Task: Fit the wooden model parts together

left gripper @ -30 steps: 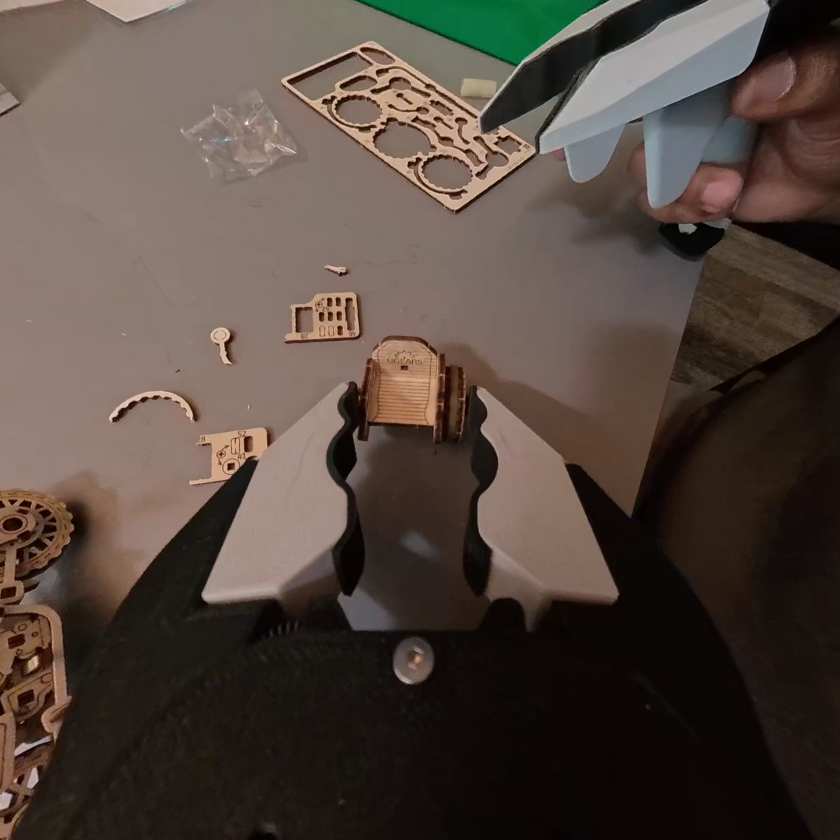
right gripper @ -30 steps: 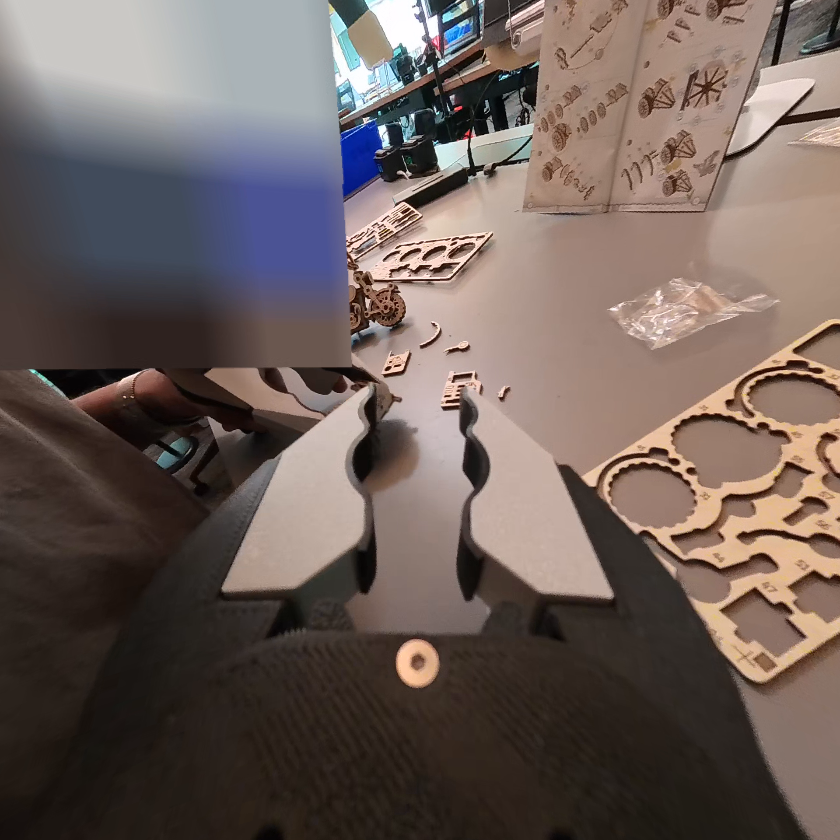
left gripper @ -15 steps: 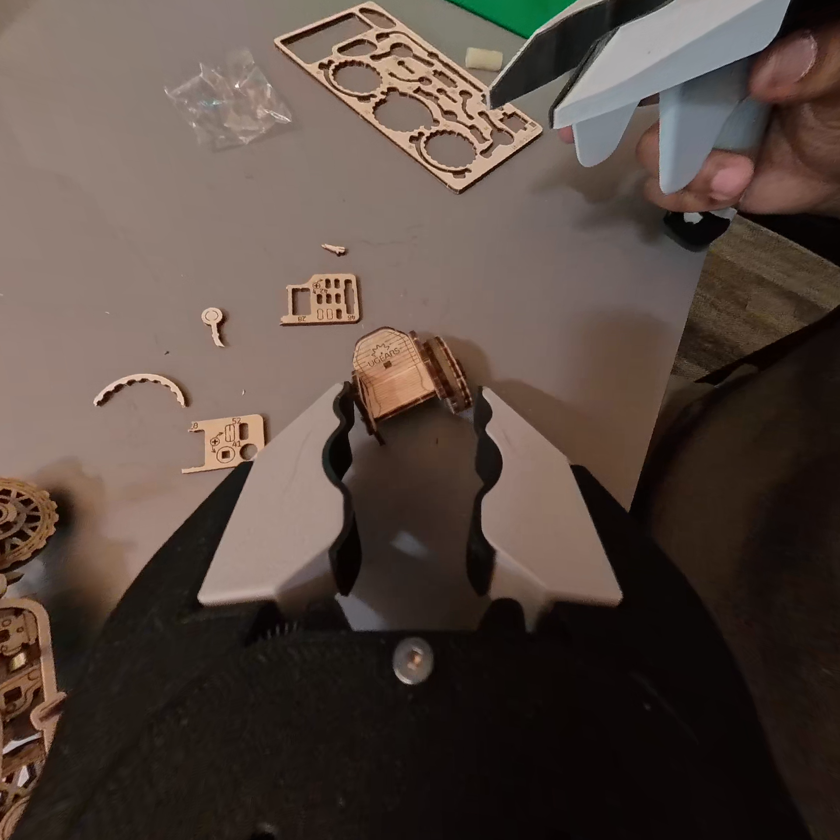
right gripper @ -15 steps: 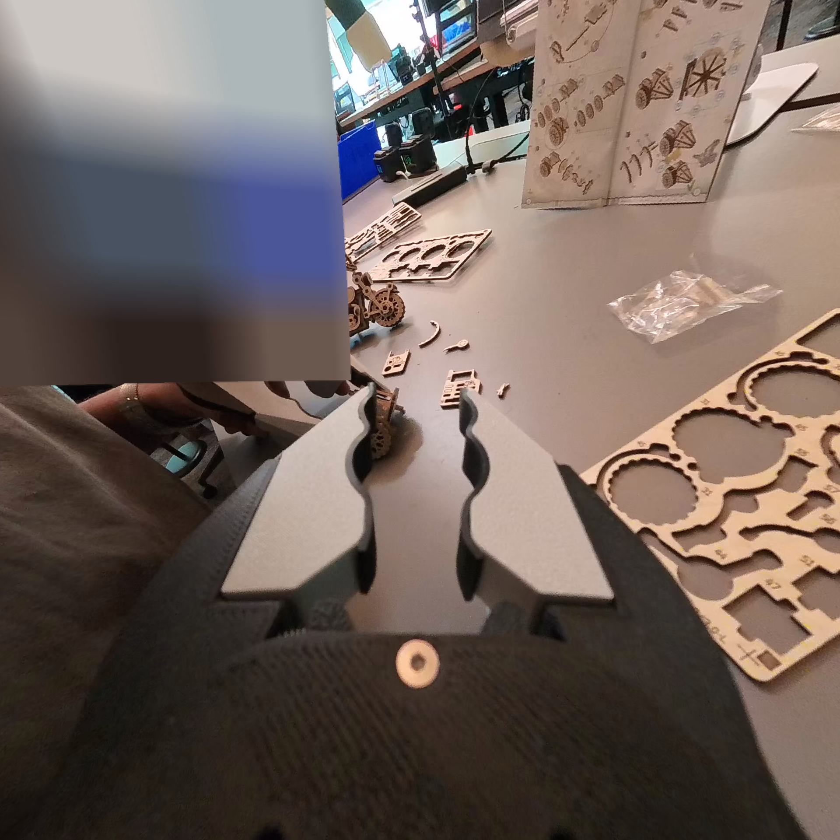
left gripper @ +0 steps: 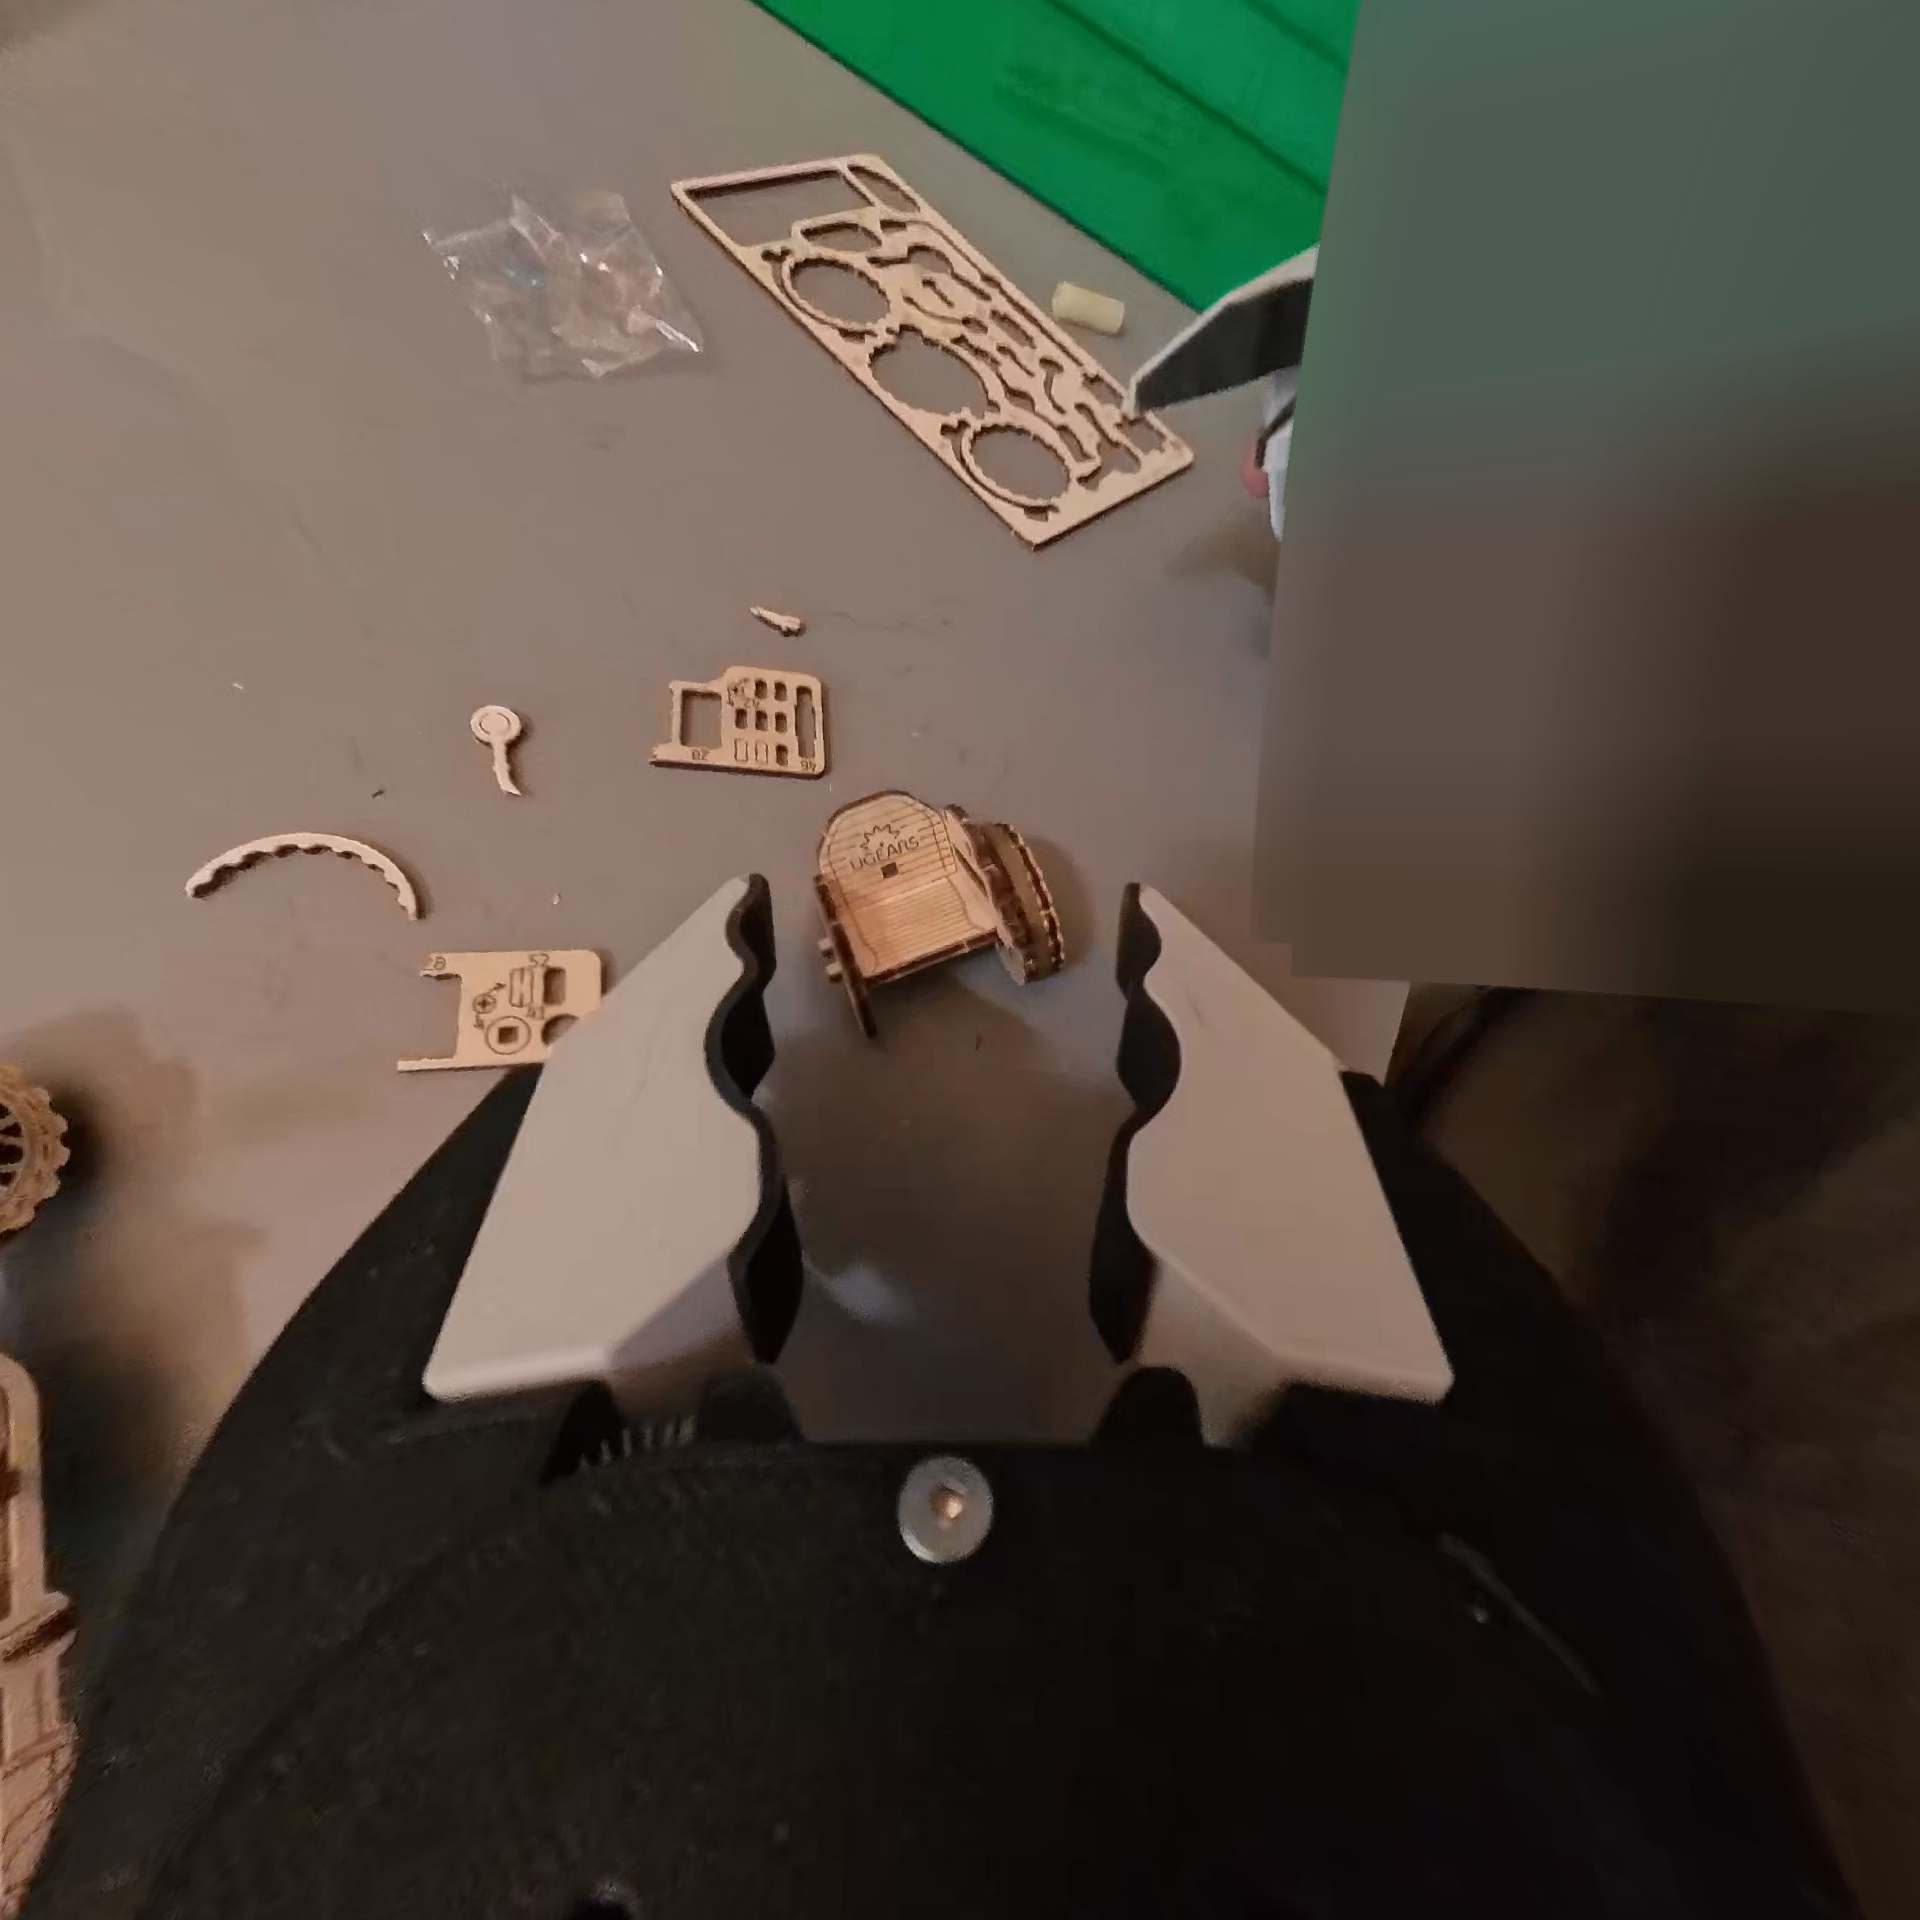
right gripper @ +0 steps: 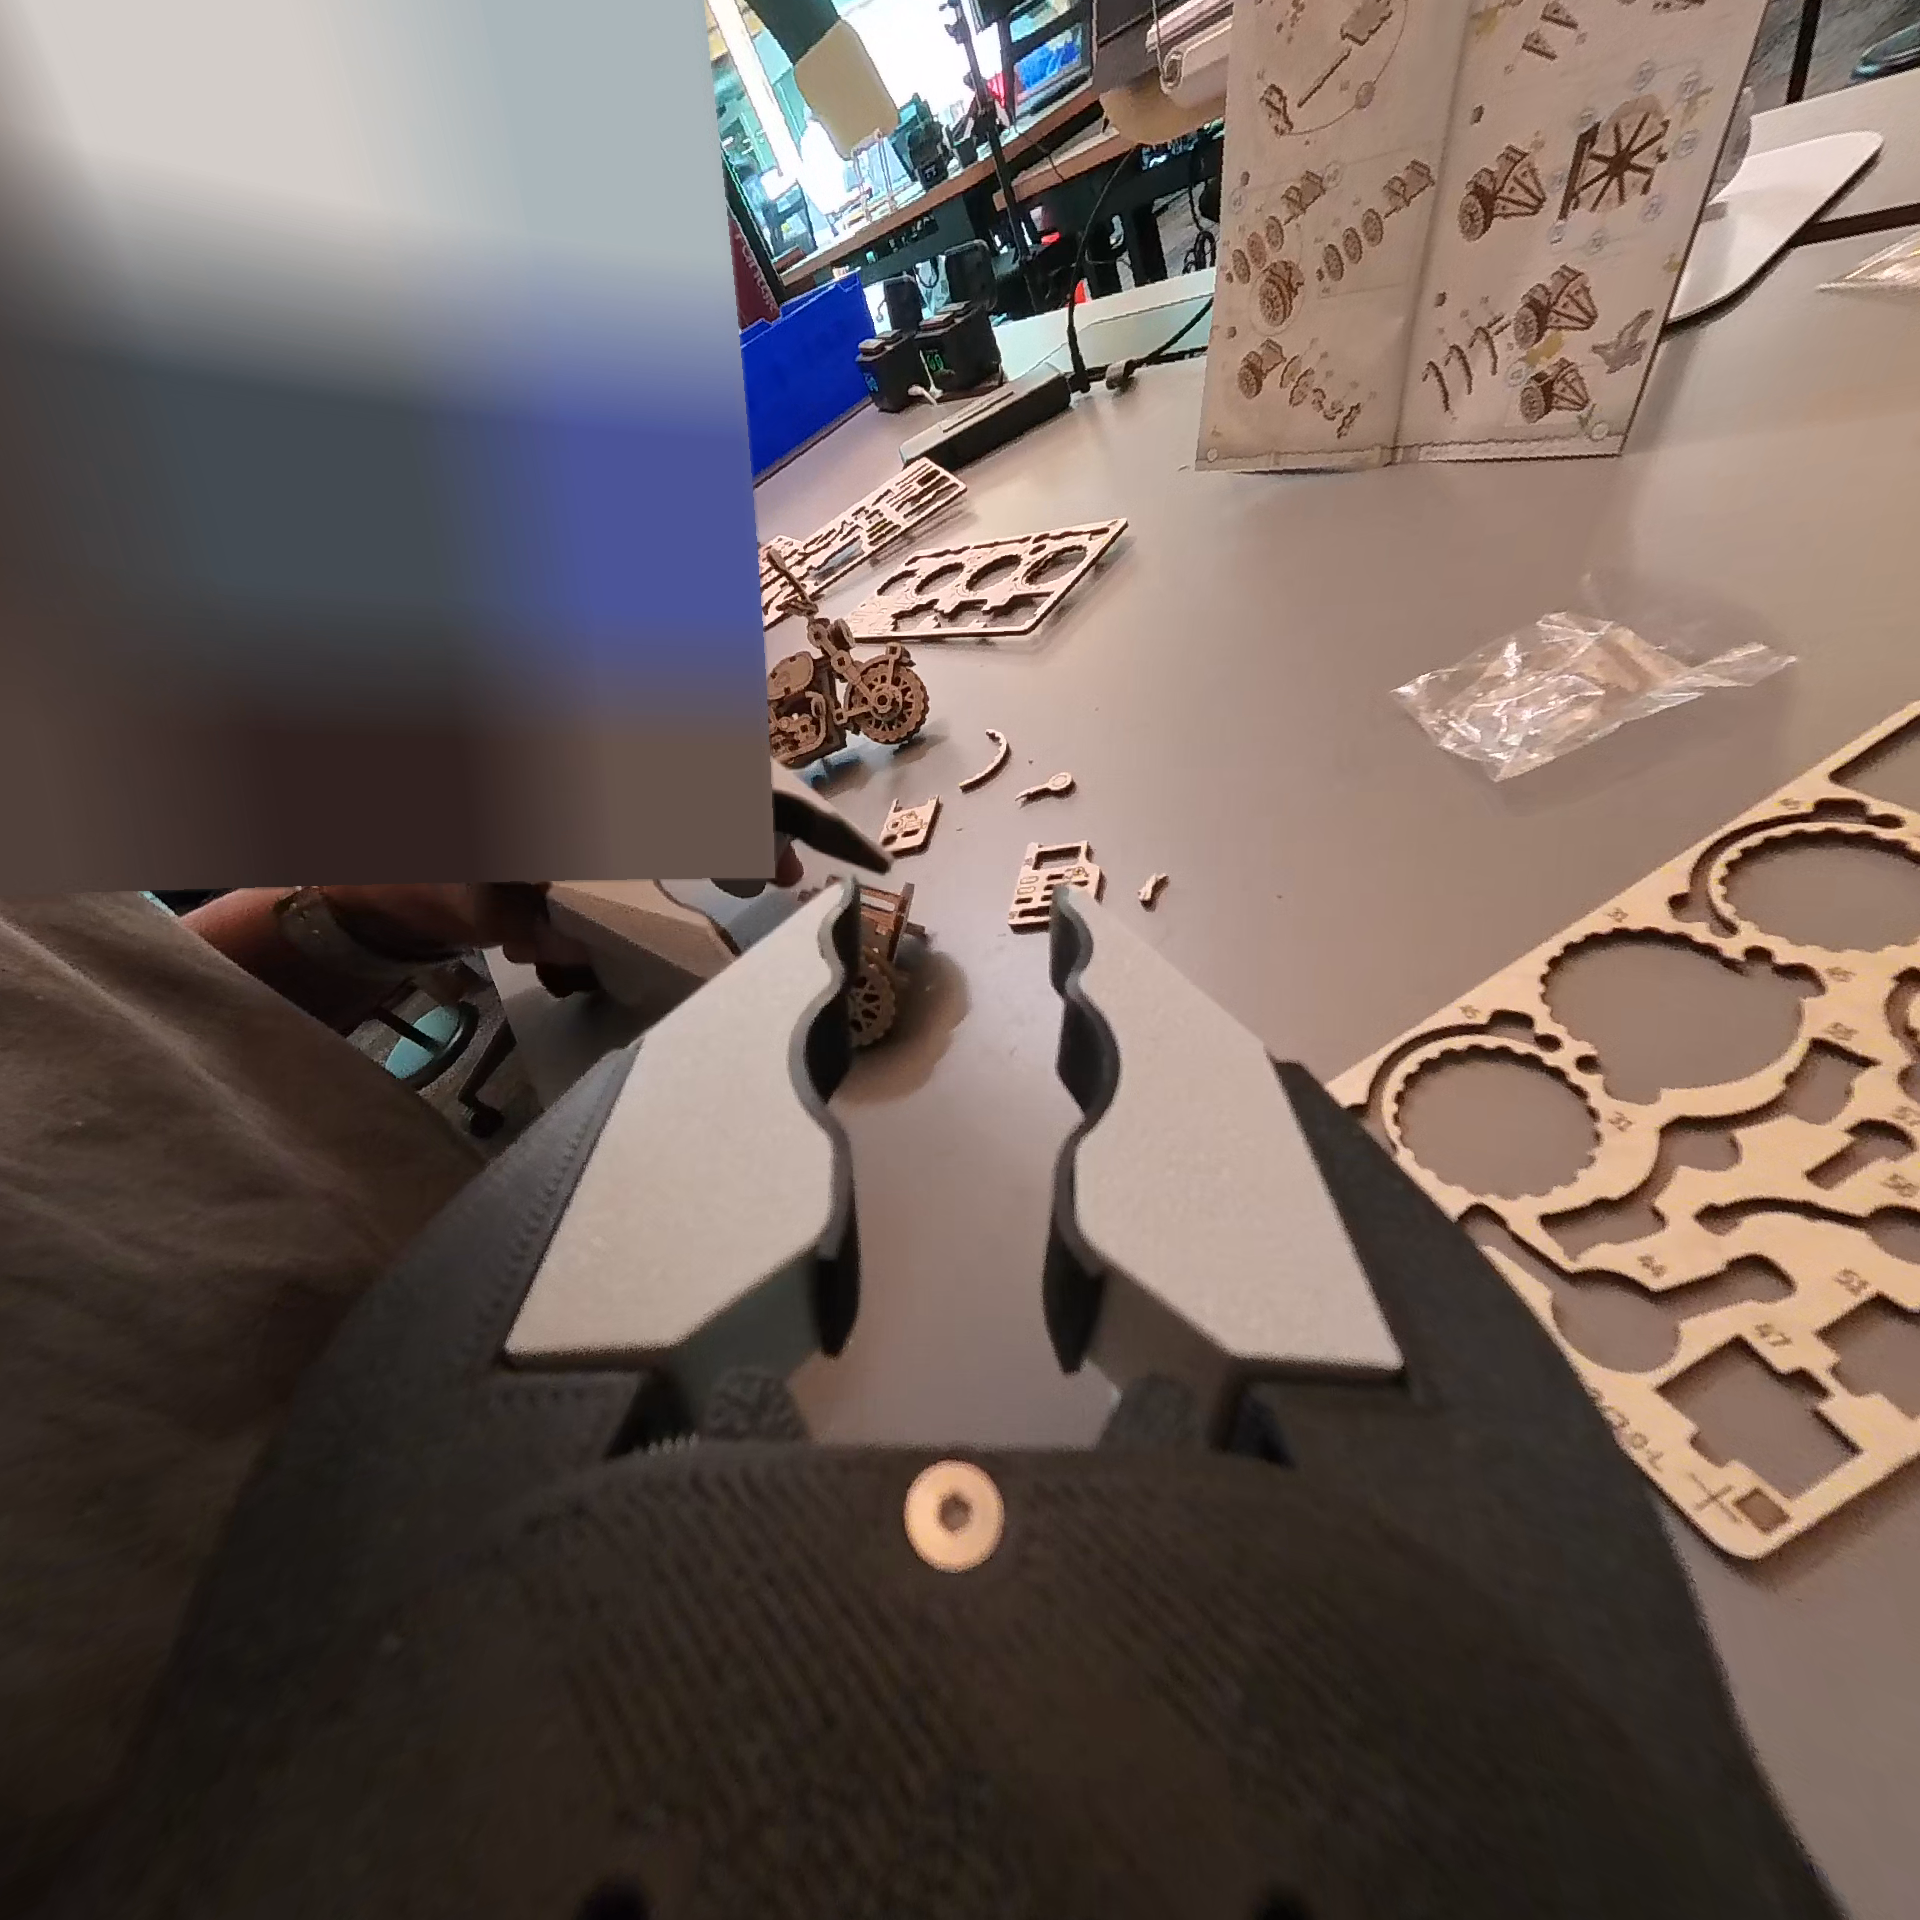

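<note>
The left tool (left gripper: 940,914), spread wider, has released the small tan wooden cart assembly (left gripper: 930,902), now tilted on the grey table (left gripper: 312,520); the right tool (right gripper: 951,925) gapes empty.

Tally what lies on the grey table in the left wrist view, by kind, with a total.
Small loose wooden parts: 5
Assembled wooden seat piece with gear: 1
Punched-out wooden sheets: 1
Clear plastic bags: 1
Pale cylinders: 1
Total: 9, besides the partly cut-off wooden model at the left edge.
</note>
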Tool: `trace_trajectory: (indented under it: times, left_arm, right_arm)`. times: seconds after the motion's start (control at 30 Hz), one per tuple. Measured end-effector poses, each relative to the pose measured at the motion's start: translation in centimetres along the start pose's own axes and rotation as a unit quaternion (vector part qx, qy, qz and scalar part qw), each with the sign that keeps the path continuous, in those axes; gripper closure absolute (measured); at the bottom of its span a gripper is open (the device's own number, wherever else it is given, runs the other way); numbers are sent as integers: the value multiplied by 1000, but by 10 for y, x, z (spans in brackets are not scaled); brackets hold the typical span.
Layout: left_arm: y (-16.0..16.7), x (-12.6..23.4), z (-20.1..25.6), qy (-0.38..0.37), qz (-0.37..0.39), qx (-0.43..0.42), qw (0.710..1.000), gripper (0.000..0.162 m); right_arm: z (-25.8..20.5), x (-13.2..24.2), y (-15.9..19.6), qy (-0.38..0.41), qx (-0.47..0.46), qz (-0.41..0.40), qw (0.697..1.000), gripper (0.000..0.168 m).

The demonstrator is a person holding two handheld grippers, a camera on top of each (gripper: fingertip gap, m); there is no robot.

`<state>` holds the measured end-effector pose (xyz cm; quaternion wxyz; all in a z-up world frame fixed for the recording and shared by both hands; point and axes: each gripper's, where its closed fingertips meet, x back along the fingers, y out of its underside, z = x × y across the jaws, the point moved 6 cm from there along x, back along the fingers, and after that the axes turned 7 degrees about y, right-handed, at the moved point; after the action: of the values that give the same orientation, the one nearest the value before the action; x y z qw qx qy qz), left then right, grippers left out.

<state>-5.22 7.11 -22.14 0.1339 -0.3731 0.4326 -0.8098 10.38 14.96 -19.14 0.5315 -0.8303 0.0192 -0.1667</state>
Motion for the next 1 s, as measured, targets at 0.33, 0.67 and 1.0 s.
trace_trajectory:
  times: [0.33,0.67,1.0]
  left_arm:
    - [-5,39,28,45,137,-14,989,94]
    - [23,98,25,-31,268,51,962,101]
    - [30,100,30,-66,263,44,961,102]
  right_arm:
    - [-17,-6,-6,-22,51,11,998,135]
    - [-35,-48,-26,-109,54,16,992,135]
    - [-42,-59,-28,-156,28,1,987,133]
